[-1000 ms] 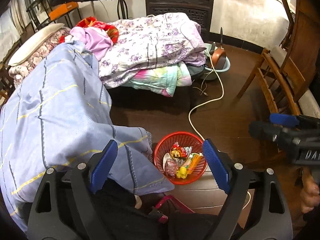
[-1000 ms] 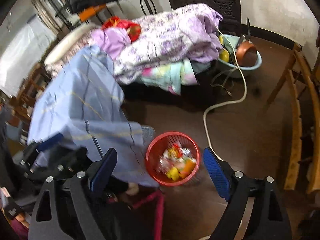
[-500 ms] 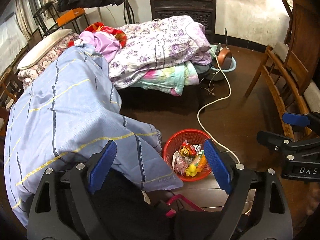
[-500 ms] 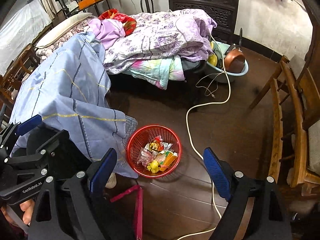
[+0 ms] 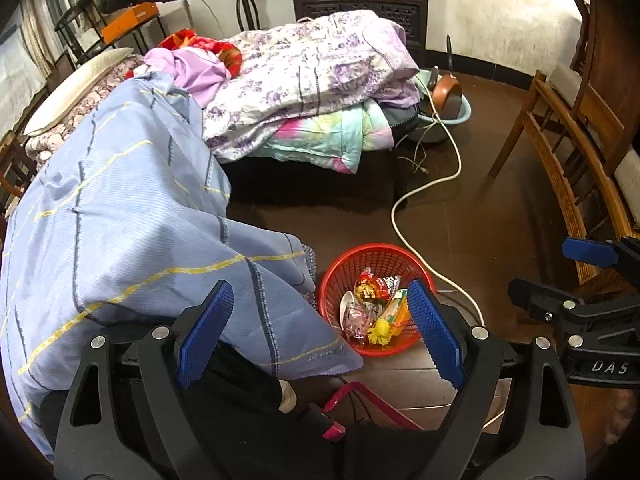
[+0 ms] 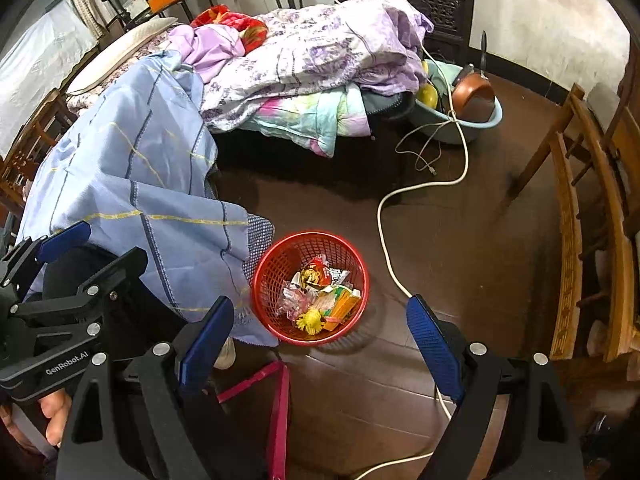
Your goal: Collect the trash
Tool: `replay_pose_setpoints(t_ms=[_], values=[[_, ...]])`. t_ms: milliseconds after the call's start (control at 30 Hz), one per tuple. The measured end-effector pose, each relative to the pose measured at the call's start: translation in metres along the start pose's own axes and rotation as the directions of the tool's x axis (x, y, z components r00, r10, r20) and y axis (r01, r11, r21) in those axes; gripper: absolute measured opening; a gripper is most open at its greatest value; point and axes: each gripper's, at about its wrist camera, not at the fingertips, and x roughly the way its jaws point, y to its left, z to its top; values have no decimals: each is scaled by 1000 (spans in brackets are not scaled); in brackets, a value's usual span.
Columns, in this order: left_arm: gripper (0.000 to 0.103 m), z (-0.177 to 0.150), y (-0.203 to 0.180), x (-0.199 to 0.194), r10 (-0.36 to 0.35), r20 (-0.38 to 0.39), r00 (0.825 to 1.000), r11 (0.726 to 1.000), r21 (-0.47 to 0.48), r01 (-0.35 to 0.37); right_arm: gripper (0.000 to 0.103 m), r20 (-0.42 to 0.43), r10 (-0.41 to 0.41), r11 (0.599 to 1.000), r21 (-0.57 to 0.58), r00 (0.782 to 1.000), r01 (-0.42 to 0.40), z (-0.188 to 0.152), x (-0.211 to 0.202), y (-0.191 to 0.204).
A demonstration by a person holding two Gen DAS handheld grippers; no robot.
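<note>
Blue-padded left gripper (image 5: pixel 320 336) and right gripper (image 6: pixel 320 344) tilt steeply down — jaws wide, empty — over red basket (image 6: pixel 276 268).

We see a lived-in bedroom at home: a bed (image 6: pixel 132 56) heaped with quilts (image 6: pixel 320 52), wooden chairs (image 6: pixel 592 216), perhaps a washbasin (image 6: pixel 460 128).

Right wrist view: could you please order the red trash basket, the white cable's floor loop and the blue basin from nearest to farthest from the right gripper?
From the right gripper:
1. Red trash basket, just ahead, slightly left of centre.
2. White cable, looping on the floor beyond, to the right.
3. Blue basin, farthest, at the bed's end.
</note>
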Motion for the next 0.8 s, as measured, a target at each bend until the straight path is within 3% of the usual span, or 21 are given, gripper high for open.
replay_pose_setpoints(t_ms=[800], values=[[86,-11,-2,16,-6,-24,1000,1000,4,6,87,-14,-14,1000,-10,1000,14,-7,11,4]])
